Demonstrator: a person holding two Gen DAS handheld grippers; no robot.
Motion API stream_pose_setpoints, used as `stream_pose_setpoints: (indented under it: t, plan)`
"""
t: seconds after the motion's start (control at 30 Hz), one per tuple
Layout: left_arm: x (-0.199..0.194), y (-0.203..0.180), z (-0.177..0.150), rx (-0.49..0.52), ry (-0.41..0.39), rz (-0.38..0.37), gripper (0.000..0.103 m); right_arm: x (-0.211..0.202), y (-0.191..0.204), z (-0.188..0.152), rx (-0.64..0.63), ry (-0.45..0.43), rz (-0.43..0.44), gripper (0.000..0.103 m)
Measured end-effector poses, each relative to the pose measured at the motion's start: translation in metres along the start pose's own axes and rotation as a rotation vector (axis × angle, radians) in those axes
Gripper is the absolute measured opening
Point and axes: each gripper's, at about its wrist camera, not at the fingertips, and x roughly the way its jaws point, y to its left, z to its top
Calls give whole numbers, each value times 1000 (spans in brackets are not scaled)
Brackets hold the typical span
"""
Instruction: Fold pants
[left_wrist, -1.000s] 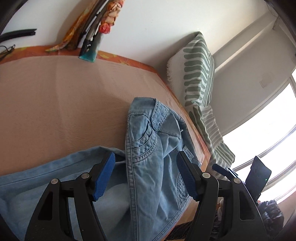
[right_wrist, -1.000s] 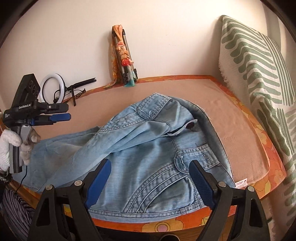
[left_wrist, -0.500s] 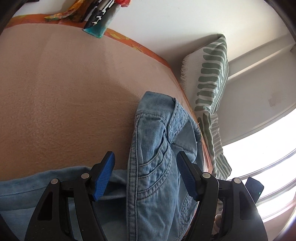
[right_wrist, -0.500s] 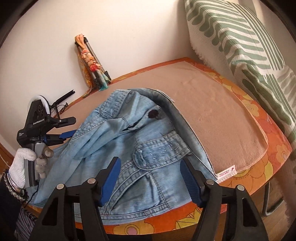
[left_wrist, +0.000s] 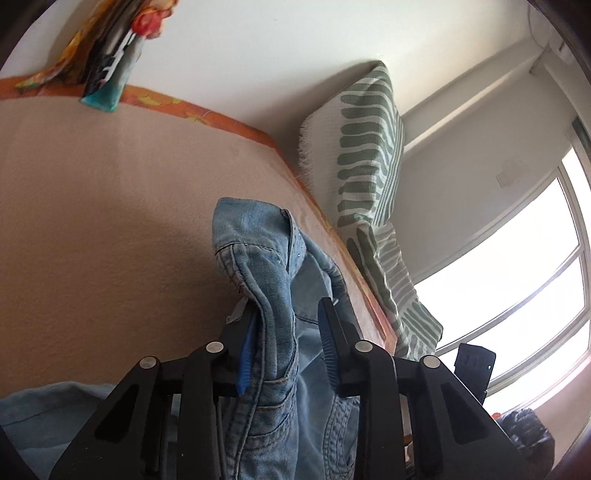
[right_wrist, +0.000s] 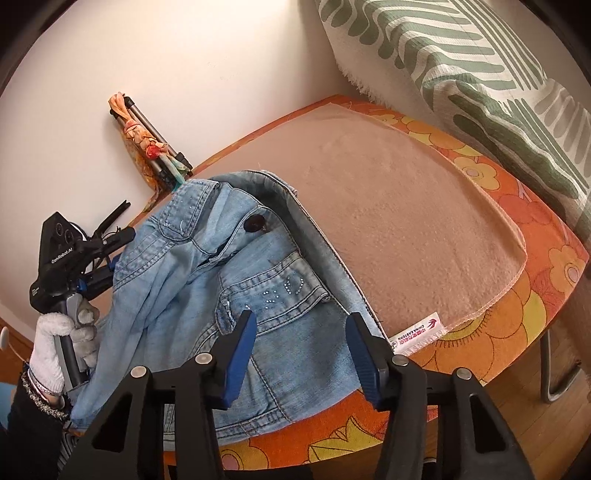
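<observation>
Left hand-held gripper straddles, jaws apart, a raised ridge of light-blue denim pants for pinching; right hand-held gripper hovers apart, ready.

The pants lie on the blanket, cushion behind, tripod apparently against the wall.

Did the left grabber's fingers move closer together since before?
Yes. The left gripper has narrowed around the jeans waistband fold; earlier its fingers stood wide apart either side. The beige mat stays behind.

Table (floral orange) bears tan mat, jeans.
</observation>
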Motion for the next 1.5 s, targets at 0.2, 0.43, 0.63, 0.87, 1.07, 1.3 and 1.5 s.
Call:
stream_pose_setpoints:
  t: [0.2, 0.43, 0.63, 0.87, 1.07, 1.3, 1.5]
  plan:
    - [9, -49, -17, 148, 41, -61, 15, -13, -10, 6, 32, -42, 30, 44]
    - [57, -99, -75, 320, 240, -99, 15, -31, -22, 20, 129, -103, 166, 50]
    - [77, -111, -96, 374, 347, -71, 18, -16, -21, 20, 168, -47, 292, 75]
    - [42, -122, -116, 581, 353, 100, 56, 17, -24, 20, 144, 41, 141, 69]
    - [24, -107, -152, 745, 400, 300, 56, 33, -25, 21, 148, 70, 145, 36]
    - [15, -85, -172, 852, 421, 450, 52, 20, -8, 22, 126, 40, 164, 12]
    - [-4, -79, -167, 825, 411, 387, 19, -19, -8, 24, 132, -33, 223, 6]
